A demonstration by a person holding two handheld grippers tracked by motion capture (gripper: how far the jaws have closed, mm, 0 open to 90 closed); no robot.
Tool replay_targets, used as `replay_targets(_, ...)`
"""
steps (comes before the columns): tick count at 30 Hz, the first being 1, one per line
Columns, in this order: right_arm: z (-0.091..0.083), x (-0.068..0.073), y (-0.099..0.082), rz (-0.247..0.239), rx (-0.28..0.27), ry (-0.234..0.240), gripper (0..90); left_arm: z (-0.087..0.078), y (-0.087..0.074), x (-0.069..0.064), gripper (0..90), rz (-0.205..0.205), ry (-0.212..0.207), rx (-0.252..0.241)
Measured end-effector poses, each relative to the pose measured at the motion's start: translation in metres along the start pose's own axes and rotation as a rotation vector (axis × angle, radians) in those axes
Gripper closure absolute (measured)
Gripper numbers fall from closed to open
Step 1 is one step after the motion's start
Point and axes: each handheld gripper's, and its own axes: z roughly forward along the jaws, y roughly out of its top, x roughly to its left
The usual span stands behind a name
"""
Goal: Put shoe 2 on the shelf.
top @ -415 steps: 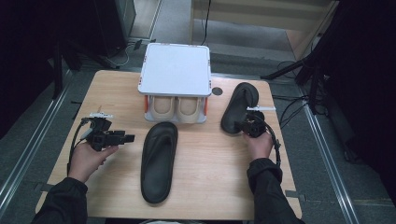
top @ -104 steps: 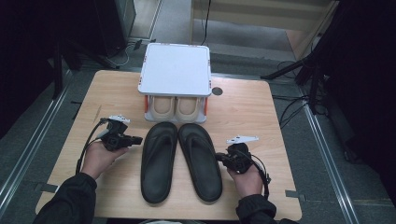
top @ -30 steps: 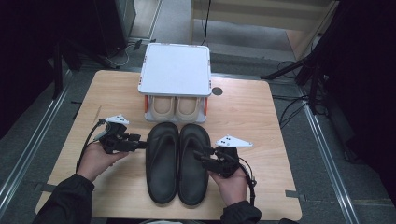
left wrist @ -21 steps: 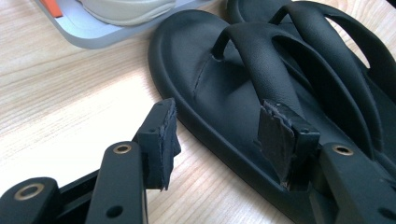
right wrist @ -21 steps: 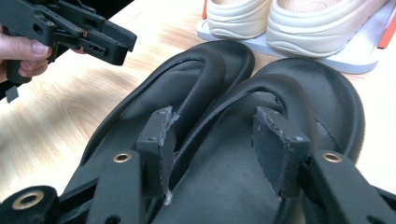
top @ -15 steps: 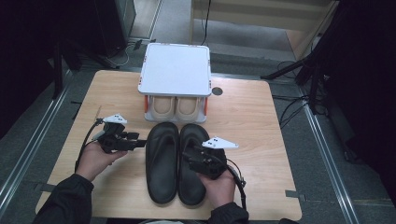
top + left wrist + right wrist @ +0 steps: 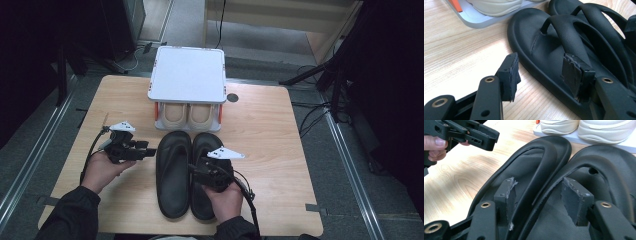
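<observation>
Two matte black rubber flip-flops (image 7: 185,172) — smooth, rounded — on wood-grain table (image 7: 270,125)

Both flip-flops (image 7: 173,175) in front of me are plain matte black, without any pattern. My left gripper (image 7: 540,73) and my right gripper (image 7: 536,200) are black too, with small brass-coloured rivets, and each one has a light grey plate on top. Behind the flip-flops, the shoe rack (image 7: 187,75) has a white top and orange side posts, and the shoes (image 7: 189,114) inside it are cream. The table (image 7: 270,125) is light wood with a fine grain. My sleeves (image 7: 70,217) are black.
</observation>
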Motion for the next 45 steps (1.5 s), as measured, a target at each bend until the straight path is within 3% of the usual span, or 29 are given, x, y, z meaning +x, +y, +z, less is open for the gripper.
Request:
replay_targets(7, 0.012, 0.003, -0.002, 0.009, 0.015, -0.060, 37.1, -0.001, -0.001, 0.000, 47.7, -0.005, -0.002, 0.005)
replay_targets(16, 0.033, 0.007, -0.005, 0.037, 0.041, -0.076, 35.8, 0.000, -0.001, 0.000, 47.6, -0.002, 0.003, 0.006)
replay_targets(20, 0.039, 0.008, -0.006, 0.052, 0.042, -0.109, 38.8, 0.000, -0.001, 0.000, 47.3, -0.005, 0.003, 0.006)
replay_targets(25, 0.048, 0.012, -0.005, 0.080, 0.063, -0.111, 40.5, 0.001, -0.001, 0.000, 47.2, -0.002, 0.002, 0.011)
replay_targets(29, 0.049, 0.013, -0.006, 0.074, 0.060, -0.136, 48.2, 0.002, -0.001, 0.000, 46.9, -0.003, -0.004, 0.017)
replay_targets(36, 0.047, 0.008, -0.005, 0.090, 0.062, -0.111, 54.8, 0.002, -0.001, 0.001, 46.9, -0.006, -0.002, 0.015)
replay_targets(45, 0.044, 0.004, -0.005, 0.095, 0.070, -0.122, 66.6, 0.003, -0.001, 0.002, 46.9, -0.011, -0.001, 0.013)
